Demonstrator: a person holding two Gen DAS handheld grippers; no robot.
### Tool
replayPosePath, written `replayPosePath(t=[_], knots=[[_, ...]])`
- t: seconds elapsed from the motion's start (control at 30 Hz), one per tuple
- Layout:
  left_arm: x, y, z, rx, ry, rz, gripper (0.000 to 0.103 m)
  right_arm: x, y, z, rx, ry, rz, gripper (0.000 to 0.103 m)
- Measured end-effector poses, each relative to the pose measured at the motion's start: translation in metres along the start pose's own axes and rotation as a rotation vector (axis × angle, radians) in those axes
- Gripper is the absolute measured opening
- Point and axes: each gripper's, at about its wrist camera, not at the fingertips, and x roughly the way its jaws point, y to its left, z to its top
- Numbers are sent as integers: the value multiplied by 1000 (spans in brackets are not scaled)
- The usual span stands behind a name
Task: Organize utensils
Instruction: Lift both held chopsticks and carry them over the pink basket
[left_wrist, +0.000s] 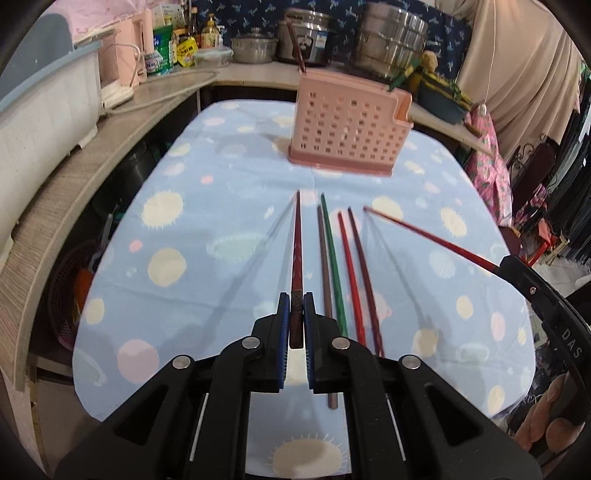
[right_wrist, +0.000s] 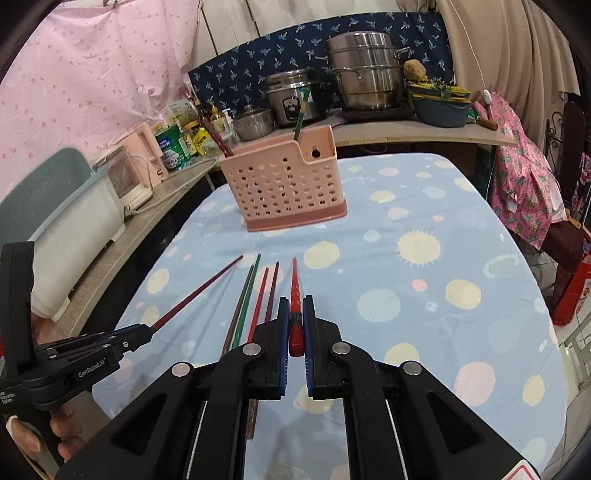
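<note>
While each gripper's pads hide the butt end they pinch, the left gripper (left_wrist: 296, 314) clamps a dark red chopstick (left_wrist: 296, 251) and the right gripper (right_wrist: 295, 317) a bright red chopstick (right_wrist: 294, 291). Both sticks point away toward the pink holder (left_wrist: 347, 129), above the four chopsticks (left_wrist: 343, 273) lying lengthwise on the tablecloth (left_wrist: 192, 229).

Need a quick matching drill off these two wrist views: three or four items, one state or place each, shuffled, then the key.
Items
1. dark red chopstick
2. bright red chopstick
3. green chopstick
4. pink holder

States
A. lying flat on the tablecloth
B. clamped in the right gripper
C. standing upright at the far end of the table
D. clamped in the left gripper

Pairs: 1-D, 2-B, 3-A, 4-C
</note>
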Motion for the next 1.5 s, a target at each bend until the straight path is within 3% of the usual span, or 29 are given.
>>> replayPosePath(t=[0.23, 0.73, 1.2, 1.5], knots=[[-23, -1, 48, 0, -102, 4, 7, -9, -6, 47, -4, -103, -8, 7], [-35, -4, 154, -20, -245, 3, 7, 6, -16, 124, 40, -174, 19, 7], [-87, -27, 249, -40, -460, -17, 7, -6, 13, 238, -7, -365, 76, 7], [-74, -42, 297, -36, -521, -3, 7, 18, 26, 299, 5, -414, 77, 7]])
